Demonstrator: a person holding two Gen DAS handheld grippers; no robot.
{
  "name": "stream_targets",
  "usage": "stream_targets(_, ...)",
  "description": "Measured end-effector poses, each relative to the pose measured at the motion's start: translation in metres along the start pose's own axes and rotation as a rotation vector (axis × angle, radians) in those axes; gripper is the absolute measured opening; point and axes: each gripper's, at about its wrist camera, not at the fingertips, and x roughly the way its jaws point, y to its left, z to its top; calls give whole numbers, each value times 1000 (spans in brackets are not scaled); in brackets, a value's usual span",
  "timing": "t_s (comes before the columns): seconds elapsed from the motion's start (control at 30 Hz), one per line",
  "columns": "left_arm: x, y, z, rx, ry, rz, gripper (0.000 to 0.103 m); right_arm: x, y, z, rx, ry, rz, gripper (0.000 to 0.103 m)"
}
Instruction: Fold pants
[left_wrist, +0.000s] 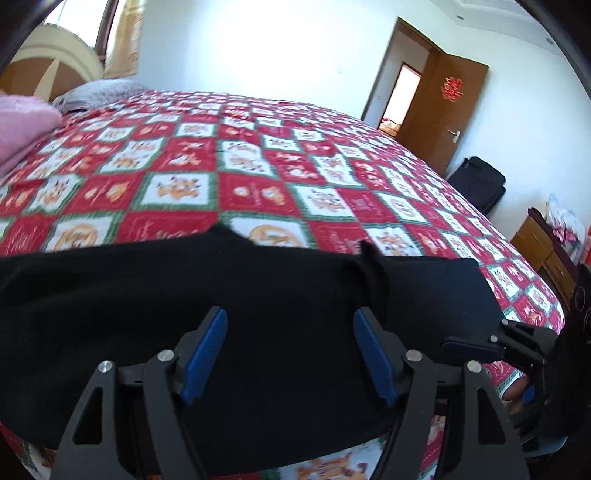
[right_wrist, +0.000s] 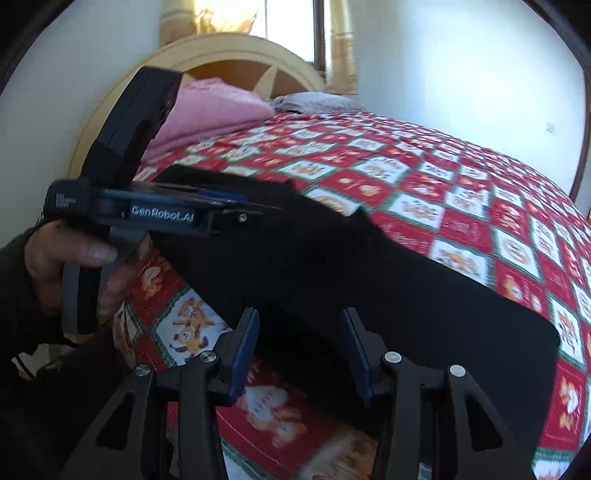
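Black pants (left_wrist: 258, 295) lie folded in a long band across the near edge of the bed, on a red and white checked quilt (left_wrist: 258, 166). My left gripper (left_wrist: 290, 314) hovers over the band with its blue pads wide apart and nothing pinched. In the right wrist view a hand holds the left gripper (right_wrist: 255, 206) side-on above the pants' (right_wrist: 369, 277) far end. My right gripper (right_wrist: 300, 314) stands open over the near end, where the cloth hangs over the bed's edge. From the left wrist view the right gripper (left_wrist: 454, 345) shows at the band's right end.
A pink folded blanket (right_wrist: 214, 114) and a grey pillow (right_wrist: 314, 99) lie by the cream headboard (right_wrist: 221, 55). Beyond the bed are an open brown door (left_wrist: 443, 110), a black suitcase (left_wrist: 480, 184) and a wooden cabinet (left_wrist: 543, 247). The quilt (right_wrist: 443, 184) stretches bare past the pants.
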Motion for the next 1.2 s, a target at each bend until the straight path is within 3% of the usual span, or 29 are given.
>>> stream_targets(0.2,3,7,-4,-21,6,-16,74,19,-3,-2,-5,36,-20,46)
stream_targets(0.3,4,9,-5,-24,7,-22,74,11,-5,1,17,29,23,13)
stream_targets(0.4,4,11,-6,-28,5,-27,74,1,0,3,-3,13,15,2)
stream_targets(0.5,4,11,-5,-25,5,-28,74,-6,4,4,-3,4,33,0)
stream_targets(0.57,4,12,-6,-24,6,-27,74,-5,9,1,-18,11,44,0)
stream_targets(0.67,4,11,-6,-20,6,-23,74,-2,14,-3,-62,12,-23,0)
stream_targets(0.77,4,11,-7,-18,5,-19,74,0,12,0,-44,7,-4,2)
stream_targets(0.8,4,11,-7,-18,4,-18,74,0,12,2,-45,5,-18,11)
stream_targets(0.83,4,11,-7,-18,3,-16,74,1,12,4,-46,2,-18,35)
stream_targets(0.9,4,11,-7,-19,0,-15,74,-1,10,6,-30,-19,-4,57)
stream_targets(1.07,3,11,-8,-22,-6,-21,75,8,8,11,-13,-17,-22,55)
stream_targets(1.2,3,10,-7,-26,-8,-22,75,24,7,8,-20,26,-34,27)
